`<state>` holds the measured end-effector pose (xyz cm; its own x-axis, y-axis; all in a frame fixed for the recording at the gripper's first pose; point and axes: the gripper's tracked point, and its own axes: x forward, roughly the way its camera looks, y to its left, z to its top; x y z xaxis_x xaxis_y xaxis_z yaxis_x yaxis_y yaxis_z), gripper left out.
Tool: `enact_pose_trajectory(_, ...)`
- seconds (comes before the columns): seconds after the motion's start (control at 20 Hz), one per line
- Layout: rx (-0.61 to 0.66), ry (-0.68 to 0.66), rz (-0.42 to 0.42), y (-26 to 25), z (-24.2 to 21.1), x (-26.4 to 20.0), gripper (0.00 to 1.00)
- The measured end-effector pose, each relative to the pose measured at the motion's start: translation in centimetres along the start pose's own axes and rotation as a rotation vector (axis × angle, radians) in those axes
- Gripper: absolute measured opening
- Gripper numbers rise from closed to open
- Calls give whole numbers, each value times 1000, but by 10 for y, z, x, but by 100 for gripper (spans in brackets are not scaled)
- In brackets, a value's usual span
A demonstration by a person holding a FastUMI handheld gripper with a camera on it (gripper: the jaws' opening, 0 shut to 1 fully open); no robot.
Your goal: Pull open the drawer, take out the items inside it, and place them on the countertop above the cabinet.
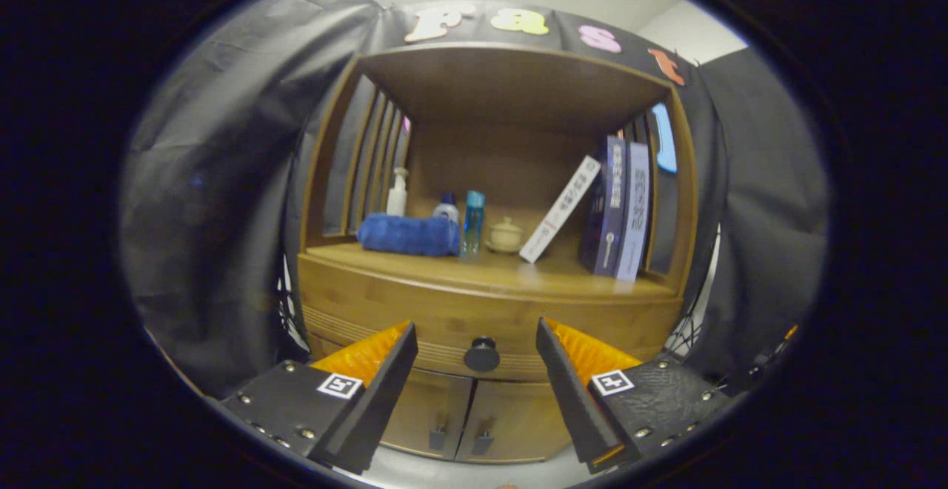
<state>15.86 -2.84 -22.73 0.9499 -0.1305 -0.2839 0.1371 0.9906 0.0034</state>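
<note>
Knob (481, 354) first: it sits dead centre on the closed drawer (444, 322), between and beyond the two fingers of your hand-held gripper (476, 341), which stands wide open and holds nothing. Keep that alignment as you go in, so each finger passes one side of the knob, then close on its stem rather than its rim; I judge a grip on the rounded face would slip once you pull. Draw straight back, level with the drawer front, since a skewed pull may bind it. Below the drawer, the two cabinet doors (466, 418) carry small handles, so stay above them. For setting things down, the bench (481, 275) above the drawer has open room along its front edge and in the middle; a blue towel (409, 234), bottles (472, 222) and a small lidded pot (506, 235) crowd the left and back, while leaning books (611, 204) take the right. Mind the shelf roof overhead and the slatted side walls when you lift.
</note>
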Motion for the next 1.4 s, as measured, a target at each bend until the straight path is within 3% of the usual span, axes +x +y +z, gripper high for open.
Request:
enact_pose_trajectory(0.2,-8,101,-8,-5,-39,45,89)
enact_pose_trajectory(0.4,11,142,-28,-10,-55,73,63)
enact_pose_trajectory(0.5,34,163,-17,-5,-59,82,63)
enact_pose_trajectory(0.55,50,175,-15,-1,-63,90,58)
enact_pose_trajectory(0.75,103,176,-39,-1,-61,89,38)
enact_pose_trajectory(0.85,107,192,-30,-2,-62,87,38)
enact_pose_trajectory(0.9,84,203,-32,-3,-63,86,28)
enact_pose_trajectory(1.0,58,189,-36,-5,-64,76,28)
enact_pose_trajectory(1.05,55,180,-35,-4,-60,68,19)
enact_pose_trajectory(1.4,61,163,-1,-4,-65,-1,19)
